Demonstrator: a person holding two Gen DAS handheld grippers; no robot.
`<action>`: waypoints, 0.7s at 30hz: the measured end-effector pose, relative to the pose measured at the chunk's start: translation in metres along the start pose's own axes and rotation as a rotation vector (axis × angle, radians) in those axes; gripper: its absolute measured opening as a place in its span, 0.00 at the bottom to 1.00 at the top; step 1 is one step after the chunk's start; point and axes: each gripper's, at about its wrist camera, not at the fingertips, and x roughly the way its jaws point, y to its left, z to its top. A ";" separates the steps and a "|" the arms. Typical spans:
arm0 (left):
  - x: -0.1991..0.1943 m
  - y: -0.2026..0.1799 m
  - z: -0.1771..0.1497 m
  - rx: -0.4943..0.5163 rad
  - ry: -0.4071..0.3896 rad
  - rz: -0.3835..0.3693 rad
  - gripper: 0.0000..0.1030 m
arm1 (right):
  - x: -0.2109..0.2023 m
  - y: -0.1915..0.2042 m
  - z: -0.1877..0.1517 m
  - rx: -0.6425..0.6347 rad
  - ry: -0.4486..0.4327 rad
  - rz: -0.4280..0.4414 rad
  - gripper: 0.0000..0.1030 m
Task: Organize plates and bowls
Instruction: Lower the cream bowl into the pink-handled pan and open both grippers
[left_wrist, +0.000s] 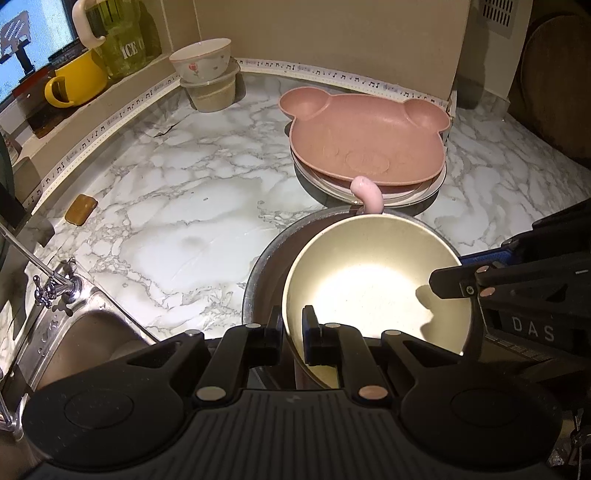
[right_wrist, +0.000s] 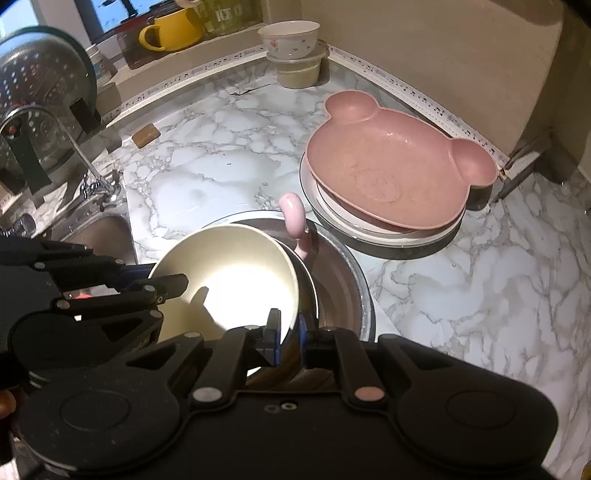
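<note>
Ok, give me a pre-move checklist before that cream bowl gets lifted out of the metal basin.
1. Left gripper clamped on the cream bowl rim: ok.
2. Right gripper clamped on the opposite rim: ok.
3. Bowl level: not ok, it sits tilted in the metal basin.
4. Pink handle clear of the bowl: cannot tell.
5. Bowl empty: ok.
6. Bare countertop to set it on: ok.

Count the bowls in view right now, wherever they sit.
3: the cream bowl gripped at its rim by both grippers, the metal bowl beneath it, and the floral bowl on a lidded container in the back corner. More may be hidden under the cream bowl.
</note>
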 end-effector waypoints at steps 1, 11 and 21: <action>0.001 0.001 0.000 0.001 0.001 -0.001 0.09 | 0.000 0.001 0.000 -0.009 -0.004 -0.004 0.10; 0.009 -0.002 -0.002 0.037 0.003 0.004 0.09 | 0.005 0.000 0.002 -0.008 -0.001 -0.005 0.11; 0.016 0.001 -0.006 0.023 0.020 -0.018 0.10 | 0.007 0.000 0.002 -0.003 -0.012 0.007 0.17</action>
